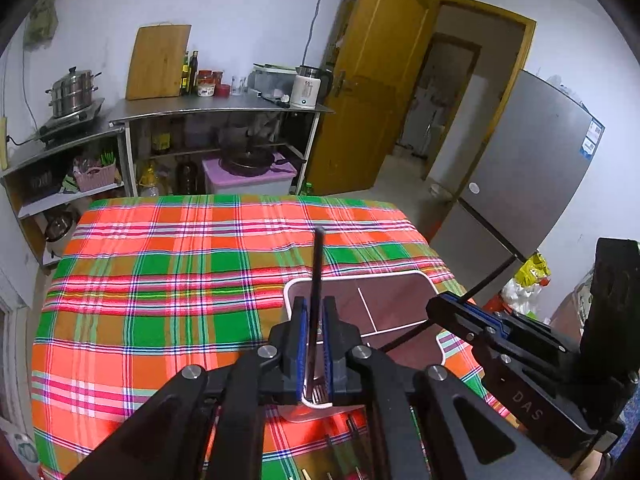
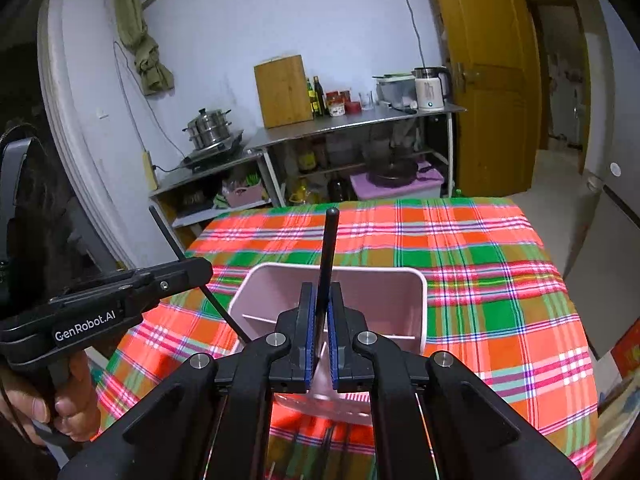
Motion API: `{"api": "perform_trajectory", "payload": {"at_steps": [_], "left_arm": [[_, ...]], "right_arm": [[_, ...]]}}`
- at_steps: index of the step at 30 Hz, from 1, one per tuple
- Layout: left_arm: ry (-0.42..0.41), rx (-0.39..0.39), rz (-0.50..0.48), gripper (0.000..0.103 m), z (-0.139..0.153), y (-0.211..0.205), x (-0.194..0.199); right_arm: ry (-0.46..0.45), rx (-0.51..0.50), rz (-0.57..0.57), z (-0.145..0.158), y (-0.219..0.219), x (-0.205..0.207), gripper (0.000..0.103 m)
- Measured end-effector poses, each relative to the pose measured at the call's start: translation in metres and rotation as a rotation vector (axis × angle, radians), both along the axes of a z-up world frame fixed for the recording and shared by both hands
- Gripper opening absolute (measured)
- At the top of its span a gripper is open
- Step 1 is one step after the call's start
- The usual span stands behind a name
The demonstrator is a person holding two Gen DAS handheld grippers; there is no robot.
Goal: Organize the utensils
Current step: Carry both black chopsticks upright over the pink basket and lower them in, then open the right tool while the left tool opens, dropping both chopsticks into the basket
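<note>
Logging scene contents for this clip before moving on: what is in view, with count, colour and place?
organizer box: one, pale pink with white dividers, on the table below both grippers
black chopsticks: two, one clamped in each gripper, over the box
loose utensils: several, blurred, on the cloth at the near edge
tablecloth: one, red, green and orange plaid, covering the table
cutting board: one, wooden, leaning on the wall at the counter
steamer pot: one, steel, on the stove at the left
kettle: one, white, at the counter end
fridge: one, grey, right of the door
left gripper: black, blue fingers, shut
right gripper: same, shut
hand: one, holding the left gripper's handle
</note>
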State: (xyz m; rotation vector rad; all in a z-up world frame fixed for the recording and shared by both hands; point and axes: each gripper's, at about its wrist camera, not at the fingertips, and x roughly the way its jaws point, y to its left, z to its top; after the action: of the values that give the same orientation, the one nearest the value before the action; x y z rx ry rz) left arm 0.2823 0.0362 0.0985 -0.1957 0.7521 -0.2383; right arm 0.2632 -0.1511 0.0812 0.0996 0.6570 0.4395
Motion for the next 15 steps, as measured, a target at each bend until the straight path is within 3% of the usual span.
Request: {"api": "perform_trajectory", "payload": {"at_steps": [3, 5, 11, 15], "left_arm": [[-0.002, -0.012, 0.009, 0.022, 0.001, 0.003, -0.002], [-0.019, -0.026, 0.018, 0.034, 0.004, 0.007, -0.008], [-0.075, -0.038, 0.040, 0.037, 0.020, 0.015, -0.031], [-0.099, -0.038, 0.051, 0.037, 0.030, 0.017, -0.046]], "right_arm": [[0.002, -0.008, -0.009, 0.000, 0.000, 0.000, 0.007], [-0.008, -0.005, -0.010, 0.004, -0.002, -0.002, 0.014], [-0.047, 0.004, -0.023, 0.017, -0.014, -0.015, 0.024], [-0.065, 0.011, -0.030, 0.024, -0.020, -0.028, 0.025]]}}
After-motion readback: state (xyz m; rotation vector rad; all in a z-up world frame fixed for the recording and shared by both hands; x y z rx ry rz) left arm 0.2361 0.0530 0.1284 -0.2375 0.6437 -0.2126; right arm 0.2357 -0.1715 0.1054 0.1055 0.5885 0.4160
